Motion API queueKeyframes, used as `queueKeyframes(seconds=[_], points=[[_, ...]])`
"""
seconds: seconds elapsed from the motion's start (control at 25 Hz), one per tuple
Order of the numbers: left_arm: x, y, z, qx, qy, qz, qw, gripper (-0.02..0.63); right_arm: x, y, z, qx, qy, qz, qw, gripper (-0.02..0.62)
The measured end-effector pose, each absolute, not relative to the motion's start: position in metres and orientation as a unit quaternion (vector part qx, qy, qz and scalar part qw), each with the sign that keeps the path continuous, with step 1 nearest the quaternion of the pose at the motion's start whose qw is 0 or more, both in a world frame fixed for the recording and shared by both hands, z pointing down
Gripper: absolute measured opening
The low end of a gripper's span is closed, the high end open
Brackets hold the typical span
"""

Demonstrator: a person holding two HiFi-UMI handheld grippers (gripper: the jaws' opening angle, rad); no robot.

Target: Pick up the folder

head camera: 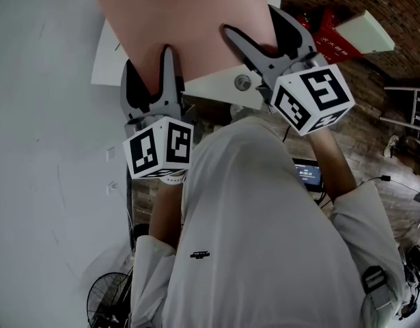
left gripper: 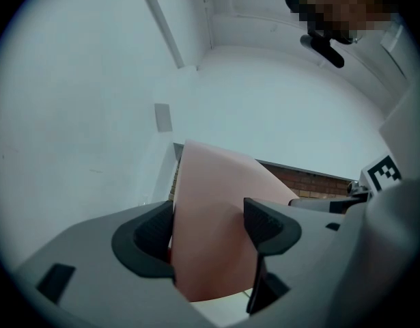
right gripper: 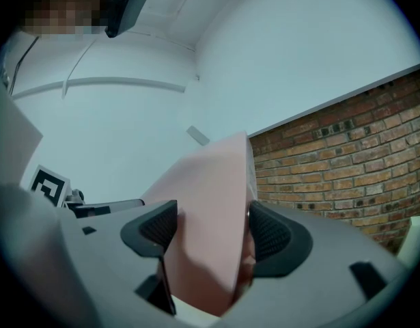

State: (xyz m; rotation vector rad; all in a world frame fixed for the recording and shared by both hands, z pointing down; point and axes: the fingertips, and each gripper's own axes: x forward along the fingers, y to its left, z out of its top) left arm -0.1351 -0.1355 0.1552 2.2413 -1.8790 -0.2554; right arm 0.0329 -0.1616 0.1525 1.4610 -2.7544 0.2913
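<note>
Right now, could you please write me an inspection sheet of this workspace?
Surface: white table, mostly hidden behind the folder.
Job's things: pink folder, held by both grippers.
Clutter: red package; floor fan; small display.
Grippers: left hand-held gripper and right hand-held gripper, each shut on the pink folder.
Cables: black cable on the wooden floor.
Surroundings: brick wall, white wall.

Soft, even light; both gripper views fisheye-bent with dark corners
</note>
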Motion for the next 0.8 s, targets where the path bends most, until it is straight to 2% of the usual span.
queueKeyframes(seconds=[0.8], points=[[-0.108, -0.139, 0.159, 0.764, -0.632, -0.08, 0.103, 0.33, 0.061, -0.162, 0.157, 0.471, -0.876, 0.1, 0.002, 0.33]])
